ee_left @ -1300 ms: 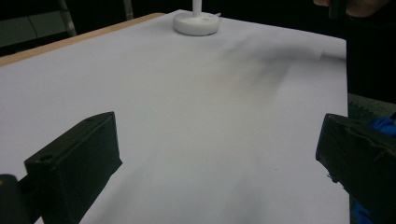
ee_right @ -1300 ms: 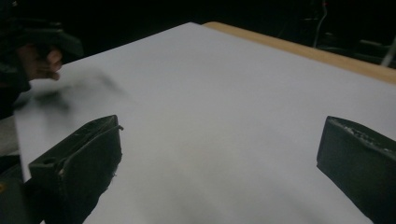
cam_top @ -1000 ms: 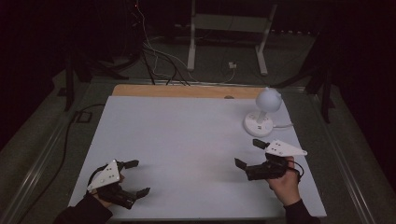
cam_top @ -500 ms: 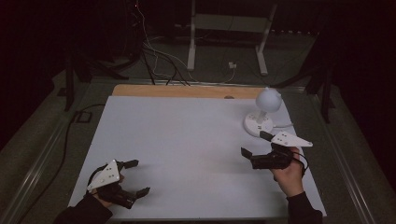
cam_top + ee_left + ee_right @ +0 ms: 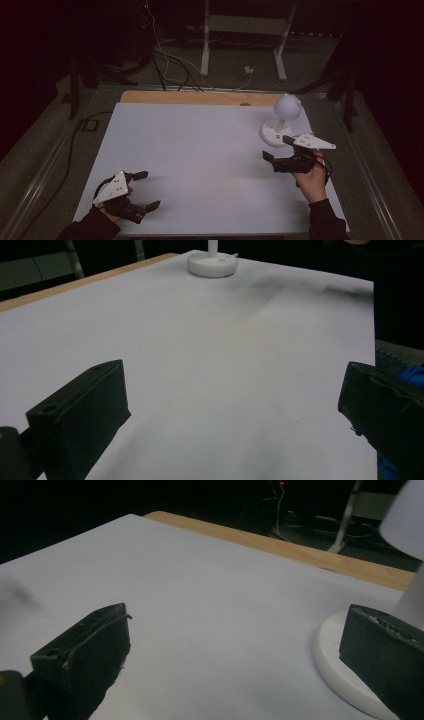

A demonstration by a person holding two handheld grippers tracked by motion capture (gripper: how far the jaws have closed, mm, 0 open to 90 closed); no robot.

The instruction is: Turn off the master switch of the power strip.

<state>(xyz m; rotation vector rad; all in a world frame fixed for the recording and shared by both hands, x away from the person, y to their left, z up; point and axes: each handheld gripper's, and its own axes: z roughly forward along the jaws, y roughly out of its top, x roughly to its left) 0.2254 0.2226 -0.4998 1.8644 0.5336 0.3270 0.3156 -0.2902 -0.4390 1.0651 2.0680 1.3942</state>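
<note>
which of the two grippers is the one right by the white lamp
The right gripper, open, beside the white lamp's round base. The left gripper sits at the table's near left corner, far from it.

My 2 grippers' jaws look like matt black plastic. The lamp (image 5: 280, 124) is smooth white plastic; the table (image 5: 200, 150) is matt white, wood-edged.

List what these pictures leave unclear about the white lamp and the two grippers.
- Lamp: left gripper view cuts off everything above its base; right gripper view cuts its head at the edge.
- Right gripper: high view cannot settle whether a jaw touches the base.
- Left gripper: hand partly cut off.
</note>
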